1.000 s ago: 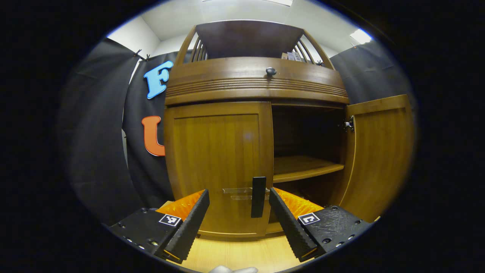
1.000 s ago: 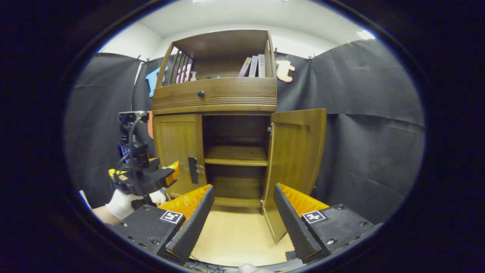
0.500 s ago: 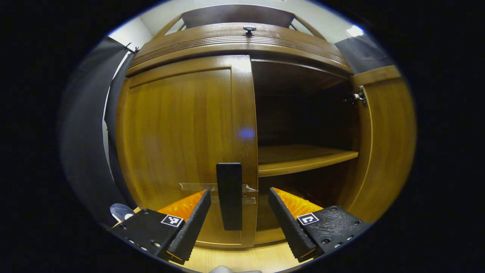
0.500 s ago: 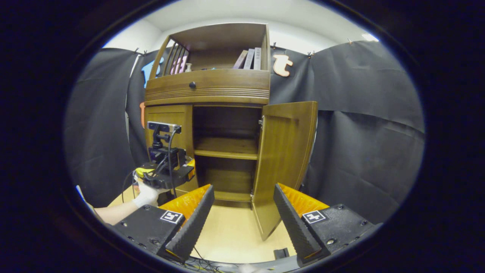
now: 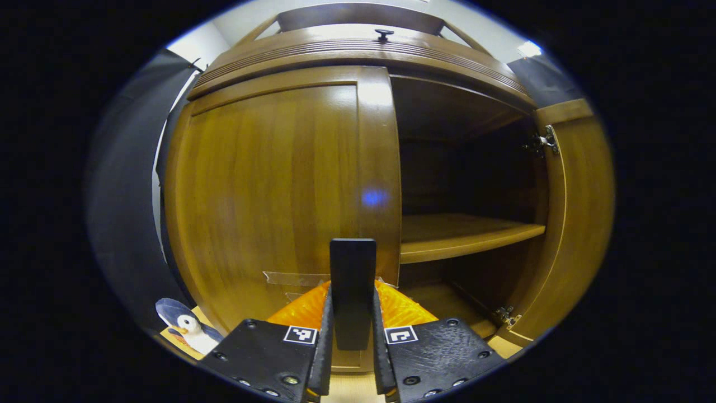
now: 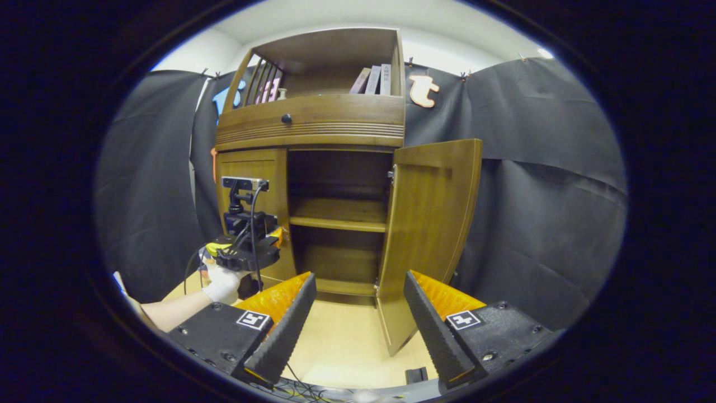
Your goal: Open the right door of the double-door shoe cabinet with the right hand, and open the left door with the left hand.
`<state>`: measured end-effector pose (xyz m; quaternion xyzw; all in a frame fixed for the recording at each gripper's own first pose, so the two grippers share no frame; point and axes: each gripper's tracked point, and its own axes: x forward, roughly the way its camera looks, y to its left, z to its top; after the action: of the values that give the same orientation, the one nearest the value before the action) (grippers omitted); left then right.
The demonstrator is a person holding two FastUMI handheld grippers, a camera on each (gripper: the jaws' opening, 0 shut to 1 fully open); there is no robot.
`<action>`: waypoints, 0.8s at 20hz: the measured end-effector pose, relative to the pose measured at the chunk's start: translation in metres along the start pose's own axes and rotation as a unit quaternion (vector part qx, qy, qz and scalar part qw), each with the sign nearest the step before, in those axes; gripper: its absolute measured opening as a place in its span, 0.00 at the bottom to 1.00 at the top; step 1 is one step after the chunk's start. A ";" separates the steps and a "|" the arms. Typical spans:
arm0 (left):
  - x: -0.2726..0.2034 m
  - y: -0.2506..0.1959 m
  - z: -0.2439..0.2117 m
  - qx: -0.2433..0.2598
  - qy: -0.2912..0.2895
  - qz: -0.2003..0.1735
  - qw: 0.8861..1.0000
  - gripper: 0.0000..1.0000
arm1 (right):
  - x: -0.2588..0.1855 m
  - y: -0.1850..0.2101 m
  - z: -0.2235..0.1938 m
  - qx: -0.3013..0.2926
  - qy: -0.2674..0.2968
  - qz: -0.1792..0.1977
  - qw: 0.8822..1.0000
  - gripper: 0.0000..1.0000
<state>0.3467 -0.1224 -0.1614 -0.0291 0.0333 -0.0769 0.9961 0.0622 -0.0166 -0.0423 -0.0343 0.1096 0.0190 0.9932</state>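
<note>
Left tongs [image 5: 352,336] clamped on left door's handle [image 5: 352,291] — right tongs [image 6: 358,319] apart, clear of it.

left gripper [image 5: 352,350]: black textured finger blocks, screws, square black-white markers | right gripper [image 6: 358,324]: same blocks, ridged inner faces | hand [image 6: 222,282]: white glove | black cable [image 6: 253,224] looping over the rig
</note>
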 end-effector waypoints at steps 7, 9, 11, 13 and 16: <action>-0.041 0.005 0.000 -0.001 0.004 -0.018 1.000 0.21 | 0.003 0.015 0.003 0.007 -0.007 0.024 1.000 1.00; -0.061 0.010 -0.002 0.001 0.001 -0.028 1.000 0.21 | 0.004 0.022 0.003 0.011 -0.005 0.035 0.999 1.00; -0.082 0.019 -0.002 0.004 -0.003 -0.032 0.999 0.21 | 0.004 0.030 0.002 0.008 -0.005 0.047 0.999 1.00; -0.104 0.029 -0.003 0.006 -0.002 -0.032 0.999 0.21 | 0.002 0.036 0.003 0.005 -0.007 0.058 0.998 1.00; -0.131 0.046 -0.003 0.008 0.001 -0.026 1.000 0.29 | 0.001 0.046 0.002 0.006 -0.009 0.069 0.998 1.00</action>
<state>0.2246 -0.0570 -0.1595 -0.0215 0.0331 -0.1032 0.9939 0.0618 0.0297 -0.0437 -0.0205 0.1027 0.0875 0.9906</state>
